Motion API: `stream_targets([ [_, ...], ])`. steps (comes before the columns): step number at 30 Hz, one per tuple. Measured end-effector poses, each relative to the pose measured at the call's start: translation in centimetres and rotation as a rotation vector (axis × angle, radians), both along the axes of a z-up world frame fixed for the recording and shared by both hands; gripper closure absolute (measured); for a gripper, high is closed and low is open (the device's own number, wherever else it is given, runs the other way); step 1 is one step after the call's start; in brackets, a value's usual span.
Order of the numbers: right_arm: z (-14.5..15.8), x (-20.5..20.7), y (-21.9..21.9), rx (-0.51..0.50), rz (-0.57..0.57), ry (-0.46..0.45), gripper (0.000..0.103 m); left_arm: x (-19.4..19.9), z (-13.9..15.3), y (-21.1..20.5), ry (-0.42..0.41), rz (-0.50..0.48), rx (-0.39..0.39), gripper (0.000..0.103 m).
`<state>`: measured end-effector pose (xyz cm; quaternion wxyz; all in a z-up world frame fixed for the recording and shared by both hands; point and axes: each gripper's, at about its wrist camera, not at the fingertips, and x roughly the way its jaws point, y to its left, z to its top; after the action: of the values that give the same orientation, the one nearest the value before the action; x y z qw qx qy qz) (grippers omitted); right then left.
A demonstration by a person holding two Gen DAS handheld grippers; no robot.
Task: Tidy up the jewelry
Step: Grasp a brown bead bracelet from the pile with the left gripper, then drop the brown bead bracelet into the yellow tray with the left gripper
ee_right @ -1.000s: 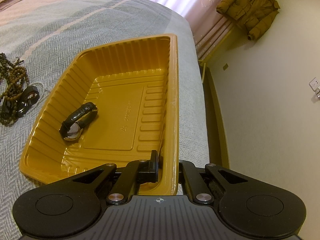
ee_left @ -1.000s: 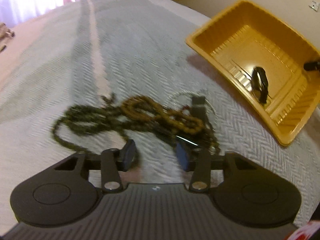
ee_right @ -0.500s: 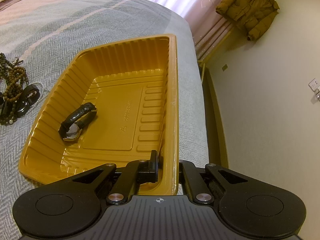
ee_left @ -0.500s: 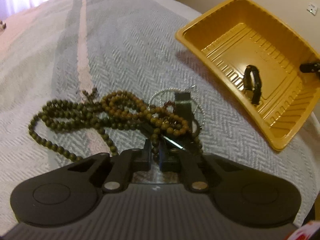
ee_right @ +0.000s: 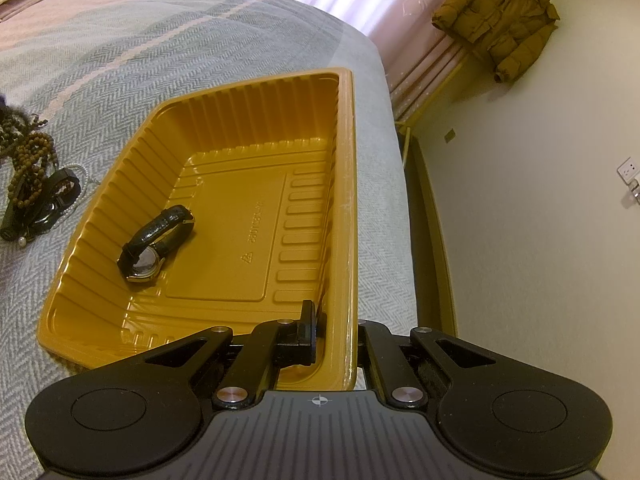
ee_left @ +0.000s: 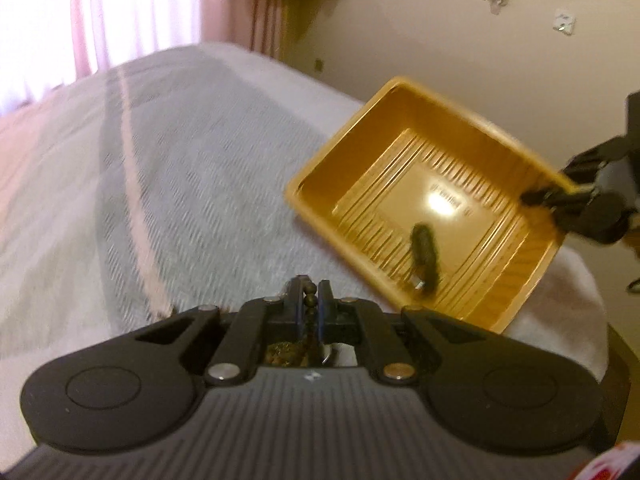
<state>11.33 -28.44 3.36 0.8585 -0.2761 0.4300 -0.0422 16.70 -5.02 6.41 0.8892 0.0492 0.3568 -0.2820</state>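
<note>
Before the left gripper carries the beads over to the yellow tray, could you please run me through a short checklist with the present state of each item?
1. Left gripper shut on the bead strand: ok; beads sit between the closed pads.
2. Whole strand clear of the bedspread: cannot tell; beads in the right wrist view seem partly lifted, the lower end resting by a black watch.
3. Right gripper clamped on the yellow tray rim: ok.
4. Room in the tray: ok; only one watch lies inside.
5. Path to the tray free: ok; nothing stands between.
</note>
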Motion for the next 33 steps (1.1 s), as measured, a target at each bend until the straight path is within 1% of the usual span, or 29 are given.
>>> stream_targets([
  [4, 0.0, 0.0, 0.0, -0.003, 0.002, 0.004, 0.099, 0.3, 1.4, -1.9, -0.016, -0.043, -0.038, 0.097],
  [7, 0.0, 0.1, 0.0, -0.004, 0.002, 0.009, 0.099, 0.4, 1.7, -4.2, -0.010, -0.091, -0.060, 0.097],
  [13, -0.1, 0.2, 0.0, -0.004, 0.003, 0.012, 0.098, 0.3, 0.8, -8.8, 0.035, -0.179, -0.100, 0.097],
  [16, -0.1, 0.2, 0.1, -0.005, 0.005, 0.012, 0.098, 0.2, 0.0, -10.8, 0.053, -0.208, -0.094, 0.097],
  [20, -0.2, 0.2, 0.0, -0.004, 0.005, 0.010, 0.098, 0.0, -1.3, -12.0, 0.080, -0.233, -0.083, 0.097],
  [21, -0.2, 0.2, 0.0, -0.003, 0.005, 0.010, 0.098, 0.0, -1.6, -12.3, 0.089, -0.238, -0.081, 0.095],
  [22, -0.2, 0.2, 0.0, -0.003, 0.004, 0.009, 0.098, 0.0, -1.8, -12.4, 0.097, -0.243, -0.086, 0.086],
  [23, -0.2, 0.2, 0.0, -0.003, 0.005, 0.009, 0.098, 0.1, -2.0, -12.3, 0.102, -0.246, -0.093, 0.082],
  [27, -0.1, 0.1, 0.1, -0.002, 0.007, 0.007, 0.098, 0.2, -2.2, -11.3, 0.086, -0.210, -0.077, 0.079],
  [29, -0.1, 0.1, 0.0, -0.001, 0.006, 0.006, 0.098, 0.3, -2.2, -9.7, 0.076, -0.172, -0.077, 0.076],
  [32, -0.1, 0.1, -0.1, 0.003, 0.005, 0.005, 0.099, 0.6, -2.0, -6.9, 0.046, -0.096, -0.059, 0.067],
  [33, -0.1, 0.1, -0.1, 0.004, 0.005, 0.005, 0.099, 0.7, -2.0, -5.8, 0.038, -0.069, -0.052, 0.063],
])
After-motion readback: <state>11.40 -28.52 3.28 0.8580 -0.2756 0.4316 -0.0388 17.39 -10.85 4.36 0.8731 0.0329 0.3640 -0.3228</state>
